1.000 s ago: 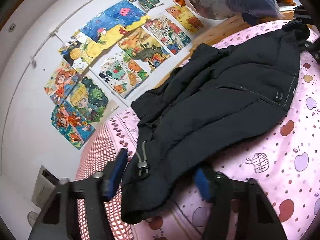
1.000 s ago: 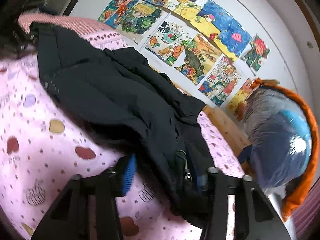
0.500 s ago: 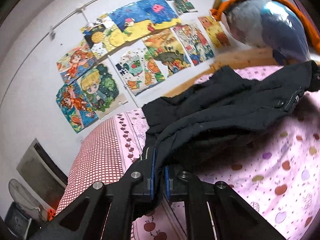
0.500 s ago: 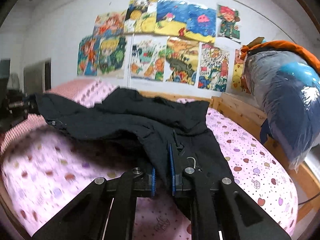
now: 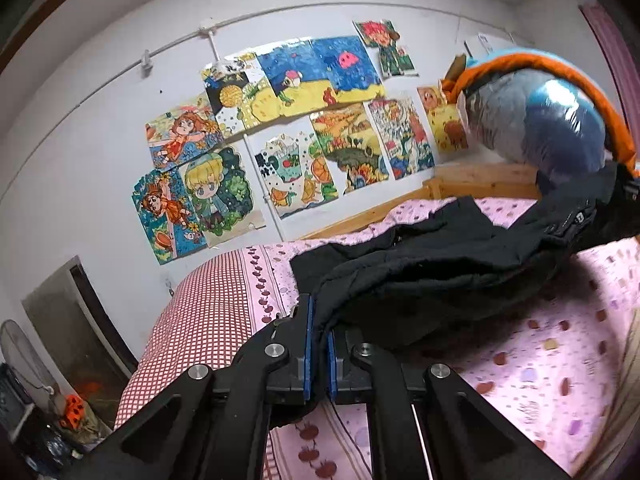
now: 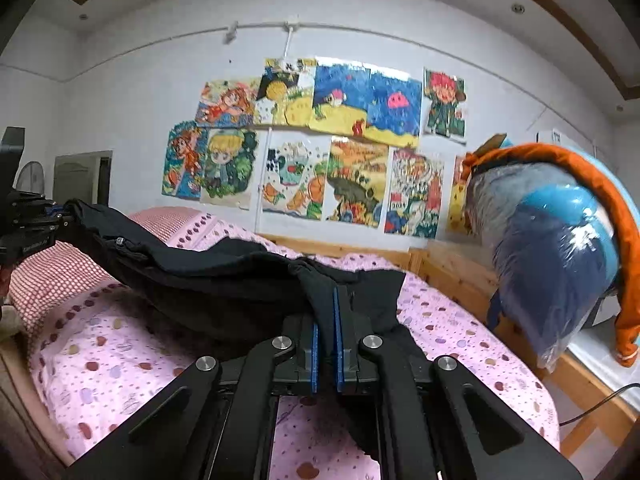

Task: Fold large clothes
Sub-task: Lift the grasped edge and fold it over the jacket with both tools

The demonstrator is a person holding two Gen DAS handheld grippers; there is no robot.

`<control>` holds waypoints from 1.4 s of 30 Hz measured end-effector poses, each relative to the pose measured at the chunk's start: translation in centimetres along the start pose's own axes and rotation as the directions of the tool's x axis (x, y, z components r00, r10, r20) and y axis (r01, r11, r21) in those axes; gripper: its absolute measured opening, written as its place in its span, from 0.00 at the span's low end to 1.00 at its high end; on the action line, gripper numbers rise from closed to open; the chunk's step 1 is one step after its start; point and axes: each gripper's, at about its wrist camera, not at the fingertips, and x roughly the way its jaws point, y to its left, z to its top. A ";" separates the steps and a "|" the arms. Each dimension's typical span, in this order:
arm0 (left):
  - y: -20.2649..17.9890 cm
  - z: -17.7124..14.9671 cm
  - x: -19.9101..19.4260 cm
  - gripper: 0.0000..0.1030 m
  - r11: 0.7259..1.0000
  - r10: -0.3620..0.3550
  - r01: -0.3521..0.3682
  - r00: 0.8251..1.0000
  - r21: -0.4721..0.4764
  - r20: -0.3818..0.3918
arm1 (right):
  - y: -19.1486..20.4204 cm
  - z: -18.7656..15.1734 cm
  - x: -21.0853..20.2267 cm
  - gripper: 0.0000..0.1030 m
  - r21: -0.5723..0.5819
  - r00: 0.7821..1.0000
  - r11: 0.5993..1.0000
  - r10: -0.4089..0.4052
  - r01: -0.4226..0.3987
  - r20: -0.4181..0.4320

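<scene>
Both corners pinched, jacket lifting off the bed

Your left gripper (image 5: 318,354) and right gripper (image 6: 325,354) have jaws clamped on the jacket (image 5: 432,276), holding its near edge raised above the bed (image 6: 100,368) for folding toward the posters (image 6: 316,140).

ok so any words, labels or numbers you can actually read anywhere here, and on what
None can be read for sure.
Pale lettering on the left gripper's body: too small and blurred.
Dark marks at the top of the sun drawing: blurred.
White notice on the wall: no legible text.
Black jacket snap tab: no readable mark.
</scene>
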 end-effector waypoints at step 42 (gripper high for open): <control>0.8 10.0 12.8 0.06 0.995 0.076 -0.077 0.997 0.059 0.027 | -2.9 9.9 13.8 0.05 -0.013 0.997 0.999 0.031 -0.030 0.072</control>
